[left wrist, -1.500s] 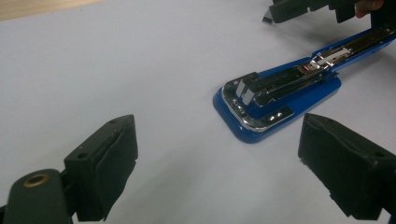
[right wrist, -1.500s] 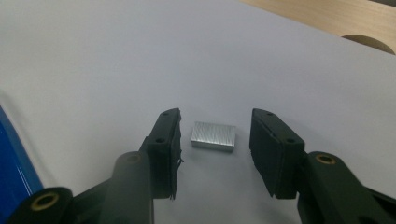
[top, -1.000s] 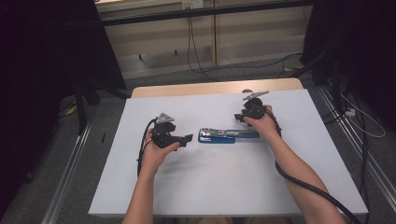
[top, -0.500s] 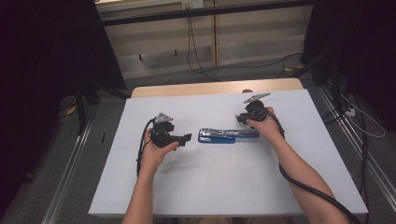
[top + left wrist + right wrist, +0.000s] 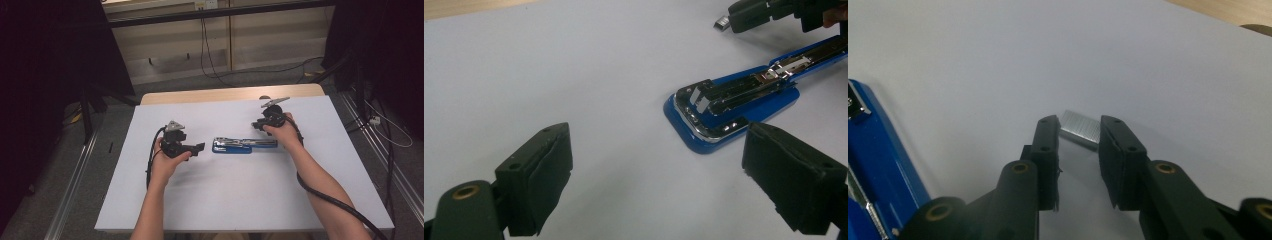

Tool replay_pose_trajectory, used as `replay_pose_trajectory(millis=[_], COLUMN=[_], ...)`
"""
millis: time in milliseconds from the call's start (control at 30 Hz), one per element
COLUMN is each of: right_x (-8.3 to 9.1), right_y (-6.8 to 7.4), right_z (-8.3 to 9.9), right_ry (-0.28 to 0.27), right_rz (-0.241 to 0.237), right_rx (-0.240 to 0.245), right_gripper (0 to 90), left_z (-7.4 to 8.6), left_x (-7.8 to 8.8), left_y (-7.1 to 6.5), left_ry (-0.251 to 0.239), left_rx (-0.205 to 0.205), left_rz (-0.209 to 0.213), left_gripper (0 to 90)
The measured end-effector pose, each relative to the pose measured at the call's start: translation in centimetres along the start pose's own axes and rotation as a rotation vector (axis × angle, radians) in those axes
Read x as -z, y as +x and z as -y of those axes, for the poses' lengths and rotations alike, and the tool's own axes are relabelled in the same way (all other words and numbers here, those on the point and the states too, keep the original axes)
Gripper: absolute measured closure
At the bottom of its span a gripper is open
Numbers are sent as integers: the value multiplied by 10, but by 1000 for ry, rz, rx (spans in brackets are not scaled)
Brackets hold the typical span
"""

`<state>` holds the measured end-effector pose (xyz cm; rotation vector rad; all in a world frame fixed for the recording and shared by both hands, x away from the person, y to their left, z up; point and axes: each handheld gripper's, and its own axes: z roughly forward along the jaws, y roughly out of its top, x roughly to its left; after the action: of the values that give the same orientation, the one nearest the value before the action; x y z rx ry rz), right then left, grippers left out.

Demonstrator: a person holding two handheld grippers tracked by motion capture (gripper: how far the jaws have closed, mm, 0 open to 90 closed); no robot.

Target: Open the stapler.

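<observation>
Step in hand: picking up a strip of staples (image 5: 1079, 130) to load the opened blue stapler (image 5: 235, 144). The right tongs (image 5: 1077, 150) have just been closing on the strip. It lies between the pads on the worktop (image 5: 240, 200); contact looks near but not certain, so count them unclenched. The stapler lies open just beside these tongs, magazine exposed. Left tongs (image 5: 659, 175) released, spread wide, stapler nose just ahead of them. Next move, as I judge it: finish the pinch squarely, lift without tilting, carry to the open channel.
</observation>
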<state>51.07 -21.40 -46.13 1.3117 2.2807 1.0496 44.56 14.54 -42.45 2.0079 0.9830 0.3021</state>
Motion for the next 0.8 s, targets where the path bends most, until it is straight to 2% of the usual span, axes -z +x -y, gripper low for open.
replay_pose_trajectory(millis=[100,200,233,300,367,400,433,467,567,667,800], right_x=[1,2,2,3,3,3,3,2,-1,-6,-12], right_y=[4,8,8,5,-1,-3,-3,-4,-4,-4,-3], right_z=[2,3,3,2,0,-1,-2,-3,-6,-8,-8], right_ry=[8,23,18,3,-23,-27,-32,-33,-27,-22,2], right_rz=[-26,-38,-29,-3,-13,1,13,26,19,14,-19], right_rx=[2,44,57,52,16,6,9,20,32,53,48], right_gripper=[780,790,766,712,639,565,506,486,427,420,446], left_z=[0,0,0,0,1,0,1,1,1,1,1], left_x=[0,0,0,-1,-1,-1,-2,-2,-3,-3,-3], left_y=[0,0,0,0,0,0,0,0,1,0,-1], left_ry=[-1,0,1,10,10,11,7,9,19,22,26], left_rx=[5,3,2,4,10,10,13,10,17,13,21], left_rz=[-1,-2,-3,-4,-1,3,-2,-3,0,-2,9], left_gripper=[130,131,130,130,131,130,130,131,136,136,136])
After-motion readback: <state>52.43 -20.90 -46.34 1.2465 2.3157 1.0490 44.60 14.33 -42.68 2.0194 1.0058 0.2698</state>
